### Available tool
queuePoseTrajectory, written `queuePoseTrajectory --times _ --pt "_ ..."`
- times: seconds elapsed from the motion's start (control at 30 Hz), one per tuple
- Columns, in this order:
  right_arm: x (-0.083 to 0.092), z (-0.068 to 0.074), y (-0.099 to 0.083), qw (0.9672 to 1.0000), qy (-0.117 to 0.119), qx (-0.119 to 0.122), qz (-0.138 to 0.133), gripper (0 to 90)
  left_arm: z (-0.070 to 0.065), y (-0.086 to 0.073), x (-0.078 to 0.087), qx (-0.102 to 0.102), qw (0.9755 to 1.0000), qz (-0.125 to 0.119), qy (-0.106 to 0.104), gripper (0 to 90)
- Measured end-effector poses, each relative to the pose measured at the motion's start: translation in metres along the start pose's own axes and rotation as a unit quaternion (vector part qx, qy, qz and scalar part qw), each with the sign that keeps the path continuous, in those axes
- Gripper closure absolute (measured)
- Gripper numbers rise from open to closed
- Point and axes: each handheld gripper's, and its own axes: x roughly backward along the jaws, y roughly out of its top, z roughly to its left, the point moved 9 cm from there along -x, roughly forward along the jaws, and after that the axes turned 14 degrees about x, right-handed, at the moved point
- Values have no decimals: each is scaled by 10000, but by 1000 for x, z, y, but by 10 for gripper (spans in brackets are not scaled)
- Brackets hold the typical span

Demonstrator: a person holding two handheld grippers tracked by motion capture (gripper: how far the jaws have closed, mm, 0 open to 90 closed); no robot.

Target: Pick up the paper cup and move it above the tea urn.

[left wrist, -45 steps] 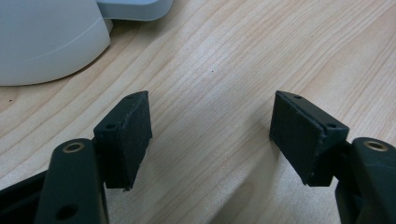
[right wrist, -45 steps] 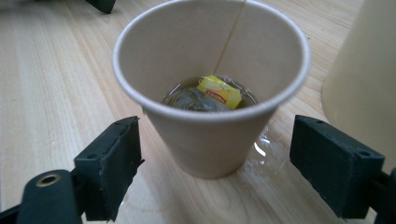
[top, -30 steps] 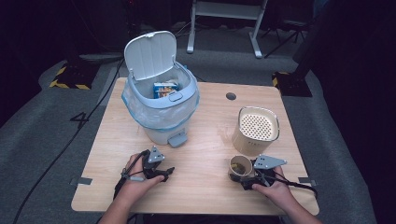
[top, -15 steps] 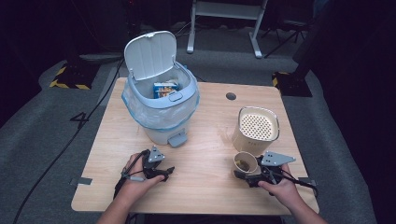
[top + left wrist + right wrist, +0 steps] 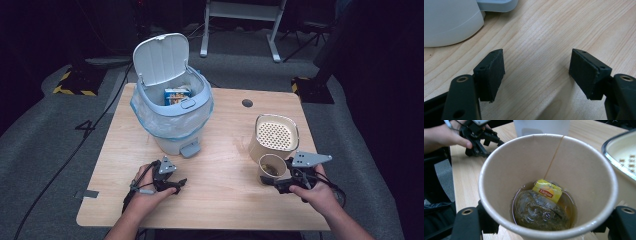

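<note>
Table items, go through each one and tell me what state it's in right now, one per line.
Trash bin: lid up, liner in, a box inside.
Paper cup: upright, a used tea bag and some liquid in the bottom.
Strainer container: upright beside the cup.
Left tongs: open, over bare table.
Right tongs: closed on the paper cup.

Paper cup (image 5: 506, 167) between the tongs (image 5: 549, 220), wet Lipton teabag (image 5: 541, 207) at its bottom

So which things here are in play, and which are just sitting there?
In play, likely:
right gripper, its jaws around the paper cup
used tea bag in the cup
open pedal bin

Sitting there:
perforated-lid container
left gripper, open
carton in bin
</note>
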Motion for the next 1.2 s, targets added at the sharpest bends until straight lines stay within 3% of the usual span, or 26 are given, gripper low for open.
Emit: queuePoseTrajectory --times 0.23,0.6,0.8,1.2 --pt "9 -6 15 10000 -5 8 -19 294 0 0 0 11 10000 0 17 287" --pt "25 -28 45 9998 -179 36 -111 295 0 0 0 13 10000 1 16 287" --pt "33 -45 62 9993 -302 5 -230 295 0 0 0 13 10000 1 16 287" --pt "44 -78 78 9979 -583 -76 -277 295 0 0 0 7 10000 1 19 288"
